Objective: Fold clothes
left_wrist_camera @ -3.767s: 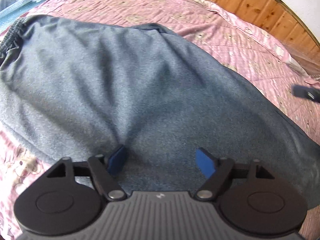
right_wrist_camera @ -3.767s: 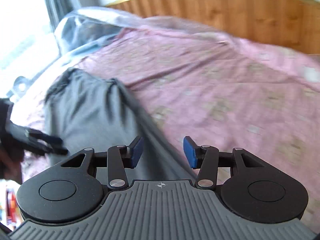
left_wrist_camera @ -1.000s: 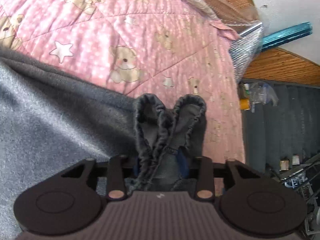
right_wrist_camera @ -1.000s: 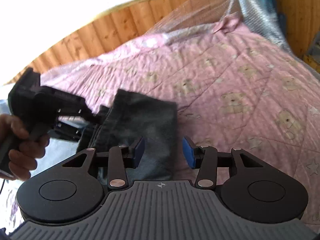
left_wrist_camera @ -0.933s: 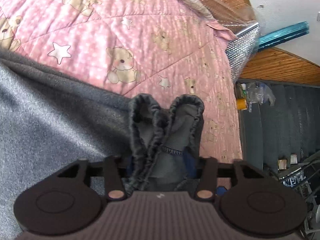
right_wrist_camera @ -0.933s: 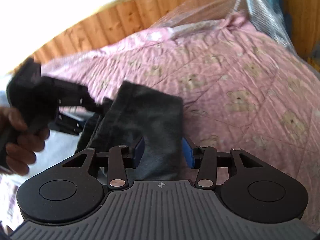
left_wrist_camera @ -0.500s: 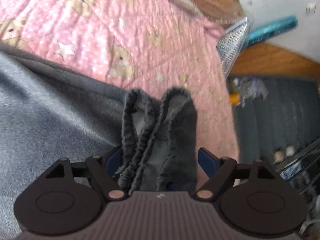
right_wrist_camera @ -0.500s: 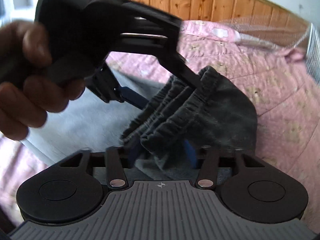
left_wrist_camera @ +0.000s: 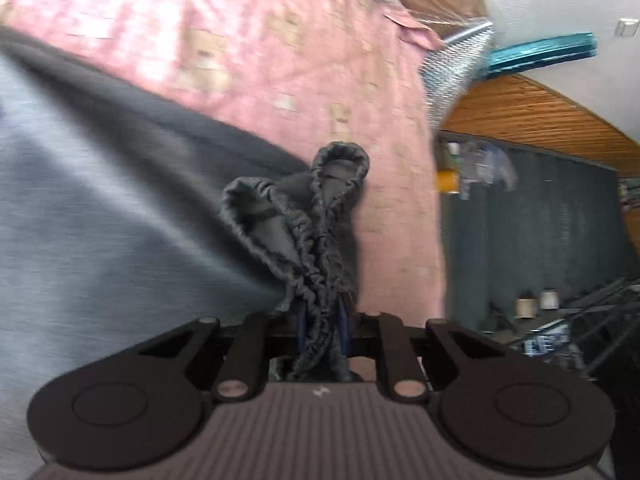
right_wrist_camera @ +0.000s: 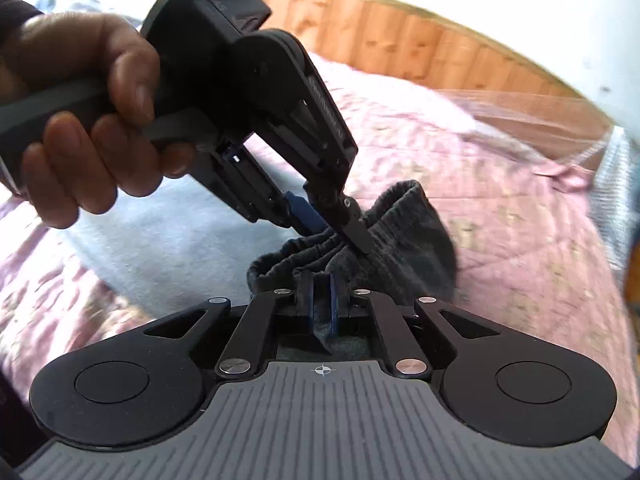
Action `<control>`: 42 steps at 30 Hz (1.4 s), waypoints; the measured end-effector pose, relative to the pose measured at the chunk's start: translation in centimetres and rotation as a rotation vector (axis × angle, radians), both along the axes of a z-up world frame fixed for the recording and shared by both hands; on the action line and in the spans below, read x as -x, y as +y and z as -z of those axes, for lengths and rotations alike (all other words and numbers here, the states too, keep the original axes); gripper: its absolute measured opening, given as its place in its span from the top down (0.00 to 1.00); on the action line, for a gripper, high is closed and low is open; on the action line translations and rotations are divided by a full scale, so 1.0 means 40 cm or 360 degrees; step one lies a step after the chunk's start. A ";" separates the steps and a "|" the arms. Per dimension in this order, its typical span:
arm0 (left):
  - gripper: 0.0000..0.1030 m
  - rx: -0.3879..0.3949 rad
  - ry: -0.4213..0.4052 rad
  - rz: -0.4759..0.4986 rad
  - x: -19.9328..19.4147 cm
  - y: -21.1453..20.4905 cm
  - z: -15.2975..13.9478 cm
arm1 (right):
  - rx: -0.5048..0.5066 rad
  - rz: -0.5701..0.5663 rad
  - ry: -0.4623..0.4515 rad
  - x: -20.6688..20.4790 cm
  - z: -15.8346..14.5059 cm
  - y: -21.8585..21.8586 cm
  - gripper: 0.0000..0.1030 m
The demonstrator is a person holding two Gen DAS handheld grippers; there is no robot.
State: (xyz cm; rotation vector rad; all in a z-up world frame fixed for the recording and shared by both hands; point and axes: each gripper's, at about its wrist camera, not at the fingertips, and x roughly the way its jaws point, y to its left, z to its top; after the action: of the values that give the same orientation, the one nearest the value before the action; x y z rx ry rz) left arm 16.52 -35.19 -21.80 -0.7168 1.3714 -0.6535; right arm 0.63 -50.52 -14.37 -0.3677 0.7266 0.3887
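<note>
Grey garment [left_wrist_camera: 120,208] pinched by 2 grippers [left_wrist_camera: 322,330] [right_wrist_camera: 322,308].

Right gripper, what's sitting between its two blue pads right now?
In the right wrist view, the right gripper pinches dark grey fabric beside the garment's elastic waistband; nothing else sits between them.

The garment [left_wrist_camera: 120,208] is being spread over the quilt [left_wrist_camera: 248,40], which is lying behind it and to its right in the left wrist view. Its gathered waistband [left_wrist_camera: 320,216] is being bunched at the garment's right edge — directly ahead of the left gripper [left_wrist_camera: 322,328], whose jaws, having just been closing, are being pressed onto it. In the right wrist view the right gripper [right_wrist_camera: 322,308] is being clamped on the same waistband [right_wrist_camera: 384,240] from the near side — the left gripper [right_wrist_camera: 340,232] is being held just beyond it, with a hand [right_wrist_camera: 88,120] at upper left. A wooden headboard [right_wrist_camera: 420,40] is standing behind the quilt [right_wrist_camera: 500,184].
</note>
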 end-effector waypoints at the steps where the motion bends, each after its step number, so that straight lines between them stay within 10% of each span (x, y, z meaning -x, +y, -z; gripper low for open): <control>1: 0.77 -0.0013 0.0002 -0.0010 0.004 0.010 0.012 | -0.0013 -0.0031 0.0047 -0.011 0.020 0.009 0.96; 9: 0.29 -0.0008 -0.0145 -0.0127 -0.046 0.064 -0.019 | -0.0021 -0.0065 0.0176 -0.014 0.090 0.017 0.96; 13: 0.35 -0.0200 -0.0239 0.0028 -0.085 -0.007 -0.015 | -0.0011 -0.0108 0.0164 -0.018 0.091 0.025 0.96; 16: 0.87 -0.0239 -0.0608 0.0149 -0.061 -0.049 -0.068 | 0.0026 -0.0175 0.0174 -0.007 0.093 0.039 0.96; 18: 0.87 -0.0252 -0.0767 0.0148 -0.043 -0.049 -0.081 | 0.0041 -0.0166 0.0217 -0.008 0.112 0.038 0.96; 21: 0.84 -0.0406 -0.0625 0.0114 -0.057 -0.025 -0.029 | 0.0015 -0.0122 0.0232 -0.006 0.125 0.030 0.95; 27: 0.46 -0.0322 -0.0448 -0.0063 -0.041 0.088 -0.044 | -0.0342 0.0084 0.0190 -0.007 -0.007 -0.048 0.87; 35: 0.55 -0.0304 -0.0225 0.0137 0.026 0.021 0.012 | -0.0299 0.0255 0.0336 -0.086 0.117 -0.074 0.79; 42: 0.55 -0.0336 -0.0492 0.0105 -0.008 0.020 -0.132 | -0.0297 0.0341 0.0184 -0.069 0.033 -0.103 0.79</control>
State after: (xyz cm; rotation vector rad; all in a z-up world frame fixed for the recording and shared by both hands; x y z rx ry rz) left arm 16.86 -34.40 -16.51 -0.3849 1.1594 -0.6312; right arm 3.39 -54.64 -15.71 -0.0903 0.8269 0.2734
